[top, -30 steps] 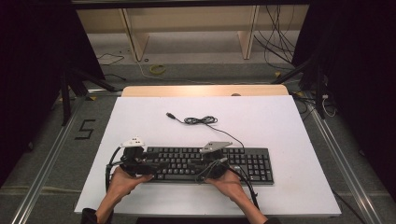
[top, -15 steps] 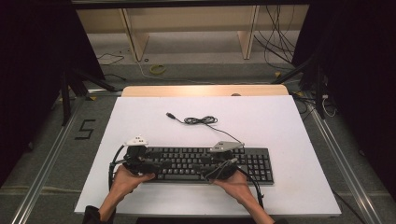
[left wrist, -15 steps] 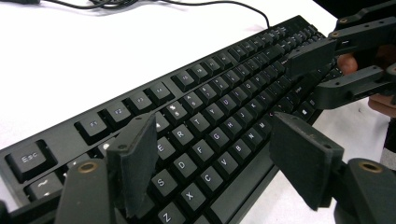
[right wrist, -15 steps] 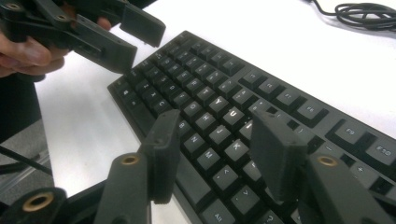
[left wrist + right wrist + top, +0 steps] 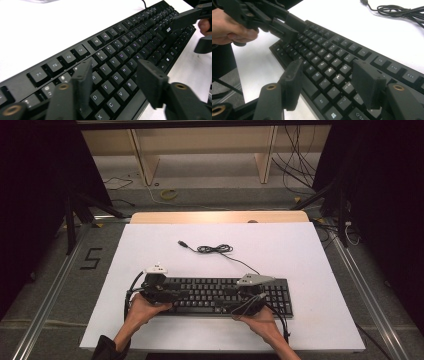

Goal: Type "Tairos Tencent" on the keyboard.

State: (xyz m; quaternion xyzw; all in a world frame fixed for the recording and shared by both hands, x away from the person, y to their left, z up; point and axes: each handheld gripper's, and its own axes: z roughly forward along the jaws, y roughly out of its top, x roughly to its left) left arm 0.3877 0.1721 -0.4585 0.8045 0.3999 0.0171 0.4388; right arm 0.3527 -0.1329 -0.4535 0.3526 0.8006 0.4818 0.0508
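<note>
The black keyboard (image 5: 220, 295) lies flat on the white tabletop (image 5: 300, 250), in the lower centre of the high view, its long side parallel to the near edge. The left hand-held gripper (image 5: 172, 296) hovers over the keyboard's left end with its jaws partly apart; they have just been closing, with only letter keys below the gap and nothing clamped. In the left gripper view the left jaw tip appears to rest on the keys near the number row, though contact cannot be confirmed. The right hand-held gripper (image 5: 239, 305) stands over the keys right of centre, jaws moderately wide; they have just been opening and hold nothing. In the right gripper view its jaws straddle the right-hand letter keys. The keyboard cable (image 5: 215, 249) lies coiled in the upper centre of the tabletop, and its plug end is too small to identify. Both forearms are cut off by the bottom frame edge. Compared with the earlier frame, the right hand-held gripper has shifted right along the keyboard; the left one and the keyboard itself remain in place.
</note>
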